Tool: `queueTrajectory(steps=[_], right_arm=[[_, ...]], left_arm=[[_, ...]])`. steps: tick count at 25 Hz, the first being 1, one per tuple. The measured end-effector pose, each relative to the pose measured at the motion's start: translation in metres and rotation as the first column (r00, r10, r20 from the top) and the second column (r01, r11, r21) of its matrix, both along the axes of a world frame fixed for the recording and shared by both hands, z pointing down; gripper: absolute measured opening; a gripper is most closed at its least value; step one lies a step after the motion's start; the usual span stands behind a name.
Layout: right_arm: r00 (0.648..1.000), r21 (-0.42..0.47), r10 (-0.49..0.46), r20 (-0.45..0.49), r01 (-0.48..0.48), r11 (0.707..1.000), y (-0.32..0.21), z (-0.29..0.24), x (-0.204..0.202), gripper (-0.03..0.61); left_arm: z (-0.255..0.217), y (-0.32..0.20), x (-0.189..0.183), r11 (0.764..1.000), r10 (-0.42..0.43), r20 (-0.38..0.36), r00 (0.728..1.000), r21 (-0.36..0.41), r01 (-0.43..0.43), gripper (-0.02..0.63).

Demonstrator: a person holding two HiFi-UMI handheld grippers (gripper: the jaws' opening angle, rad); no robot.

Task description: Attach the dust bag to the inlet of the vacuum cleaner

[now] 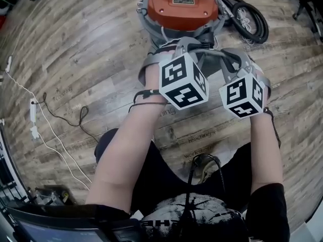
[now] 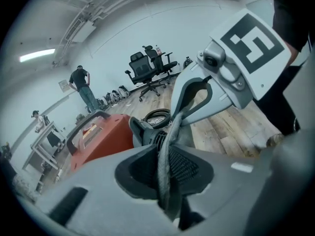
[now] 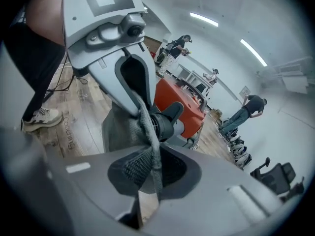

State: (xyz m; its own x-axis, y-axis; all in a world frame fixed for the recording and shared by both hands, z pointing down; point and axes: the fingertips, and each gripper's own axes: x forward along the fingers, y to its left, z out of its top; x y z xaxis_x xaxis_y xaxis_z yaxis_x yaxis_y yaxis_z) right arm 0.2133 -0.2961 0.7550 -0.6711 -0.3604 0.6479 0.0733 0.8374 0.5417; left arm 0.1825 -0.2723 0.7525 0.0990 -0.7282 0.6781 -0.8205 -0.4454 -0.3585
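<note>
Bag not on yet, its mouth is stretched just in front of the vac's black inlet, not over it as far as I can tell; left to do: push on & seat. L gripper nearly closed, pinching bag edge between pads — R gripper same, clamped narrow on other edge

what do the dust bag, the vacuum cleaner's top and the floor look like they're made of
The dust bag looks like grey cloth, perhaps felt-like: it bunches and folds limply, with a matte surface. The vacuum cleaner has an orange-red top, likely moulded plastic: smooth, rounded, with a slight sheen. The floor looks like wood-grain planks, perhaps laminate or vinyl: seams and grain show.
</note>
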Motion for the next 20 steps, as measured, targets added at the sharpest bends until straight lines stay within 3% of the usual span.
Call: queueTrajectory(steps=[6, 12, 15, 18, 20], right_arm=[[0.998, 0.089, -0.042, -0.047, 0.046, 0.995, 0.002, -0.016, -0.018, 0.037], [0.999, 0.035, -0.035, -0.022, 0.035, 0.999, 0.004, -0.01, -0.01, 0.055], [0.999, 0.013, -0.038, -0.009, 0.038, 0.999, 0.007, -0.011, -0.008, 0.107], [0.999, -0.026, -0.047, 0.022, 0.048, 0.999, 0.013, -0.017, -0.002, 0.203], [0.997, -0.044, -0.048, 0.054, 0.051, 0.998, 0.016, -0.022, 0.004, 0.224]], left_arm=[[0.015, 0.006, -0.01, 0.997, -0.05, -0.04, 0.998, -0.059, 0.048, 0.043], [0.007, 0.001, -0.01, 0.999, -0.051, -0.001, 0.999, -0.013, 0.051, 0.071], [0.004, 0.004, -0.008, 0.999, -0.047, -0.002, 0.999, -0.01, 0.047, 0.083], [-0.003, 0.011, -0.002, 0.999, -0.033, -0.032, 0.999, 0.003, 0.033, 0.152], [-0.011, 0.017, 0.003, 1.0, -0.023, -0.053, 0.998, 0.018, 0.024, 0.196]])
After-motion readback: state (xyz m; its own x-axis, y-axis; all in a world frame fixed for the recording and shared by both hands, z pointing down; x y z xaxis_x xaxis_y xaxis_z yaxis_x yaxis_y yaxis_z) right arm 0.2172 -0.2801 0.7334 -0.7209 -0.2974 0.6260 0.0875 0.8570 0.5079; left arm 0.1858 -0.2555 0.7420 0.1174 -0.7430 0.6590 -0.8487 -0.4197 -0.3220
